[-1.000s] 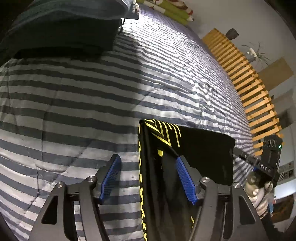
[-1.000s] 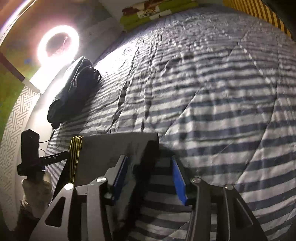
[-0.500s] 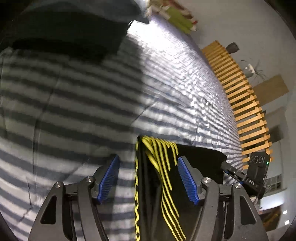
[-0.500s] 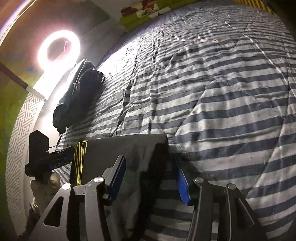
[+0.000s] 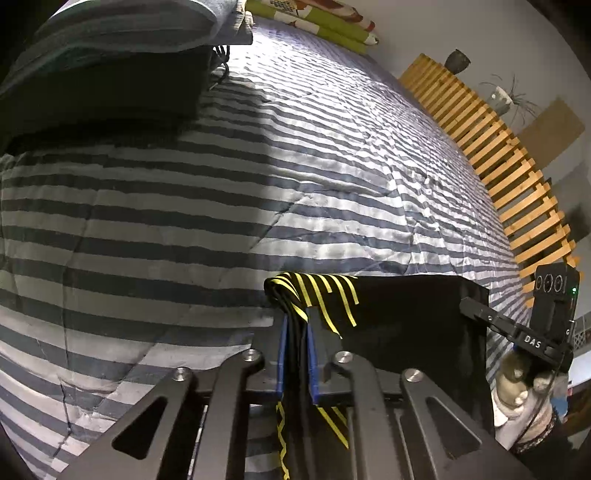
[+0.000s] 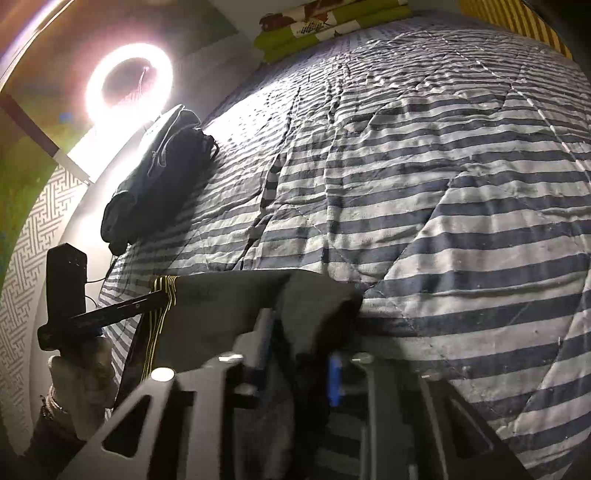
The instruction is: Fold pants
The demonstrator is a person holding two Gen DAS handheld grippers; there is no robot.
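Observation:
Black pants (image 5: 402, 321) with yellow side stripes hang folded over the near edge of the striped bed. My left gripper (image 5: 295, 354) is shut on the yellow-striped corner of the fold, its blue pads pressing the cloth from both sides. In the right wrist view the pants (image 6: 225, 306) look grey, and my right gripper (image 6: 299, 365) is shut on the opposite corner, cloth bunched between its blue pads. Each gripper appears in the other's view, held by a hand: the right one (image 5: 517, 332) and the left one (image 6: 110, 314).
A grey-and-white striped quilt (image 5: 295, 177) covers the bed. A dark bag (image 6: 159, 173) lies at the bed's left side near a bright ring light (image 6: 129, 81). Green folded bedding (image 5: 314, 22) is at the far end. A wooden slatted rail (image 5: 491, 155) runs along the right.
Both grippers went from open around the pants' folded corners to shut on them. The folded edge now sits raised and pulled taut between them.

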